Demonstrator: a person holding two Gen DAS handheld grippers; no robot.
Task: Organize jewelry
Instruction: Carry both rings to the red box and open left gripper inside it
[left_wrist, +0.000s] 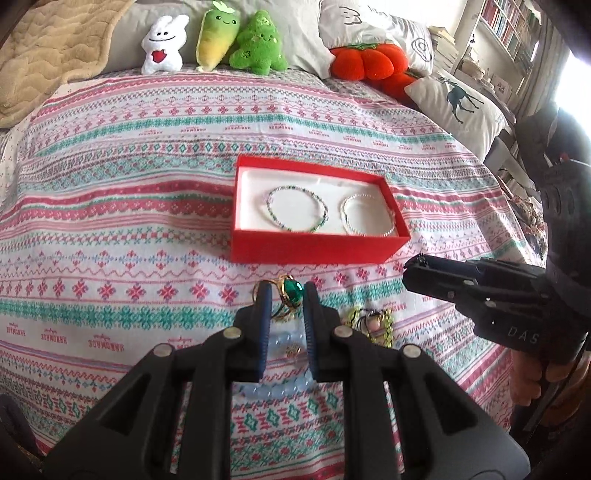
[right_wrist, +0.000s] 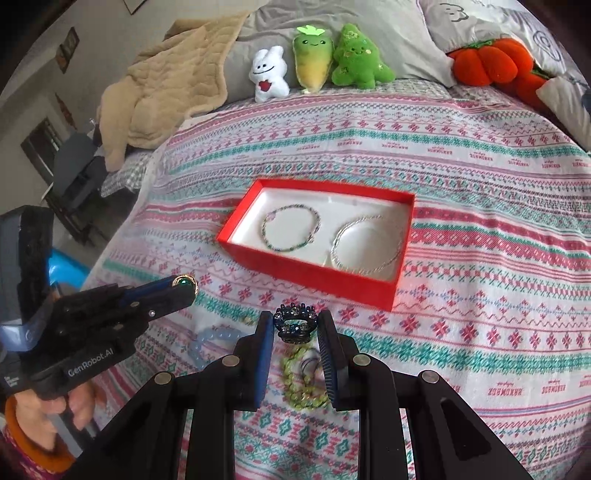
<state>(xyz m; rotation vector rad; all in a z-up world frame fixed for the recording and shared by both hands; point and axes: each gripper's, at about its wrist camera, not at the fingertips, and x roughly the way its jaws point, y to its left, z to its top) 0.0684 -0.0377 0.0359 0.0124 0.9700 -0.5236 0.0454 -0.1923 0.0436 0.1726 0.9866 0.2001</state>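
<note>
A red box (left_wrist: 314, 251) (right_wrist: 306, 275) with a white lining sits on the patterned bedspread and holds a beaded bracelet (left_wrist: 297, 213) (right_wrist: 291, 228) and a silver bracelet (left_wrist: 367, 215) (right_wrist: 365, 244). My left gripper (left_wrist: 286, 293) (right_wrist: 184, 286) is shut on a gold ring with a green stone (left_wrist: 292, 291), near the box's front side. My right gripper (right_wrist: 295, 323) (left_wrist: 415, 260) is shut on a dark blue crown ring (right_wrist: 295, 322), just in front of the box. A pale blue bead bracelet (left_wrist: 280, 387) (right_wrist: 210, 341) and a yellow-green bracelet (left_wrist: 373, 323) (right_wrist: 301, 380) lie below the grippers.
Plush toys stand along the bed's far edge: a white bunny (left_wrist: 162, 44), a yellow-green radish (left_wrist: 216, 35), a green tree (left_wrist: 258, 44) and an orange pumpkin (left_wrist: 369, 62). A beige blanket (left_wrist: 48, 48) lies far left, pillows (left_wrist: 458, 103) far right.
</note>
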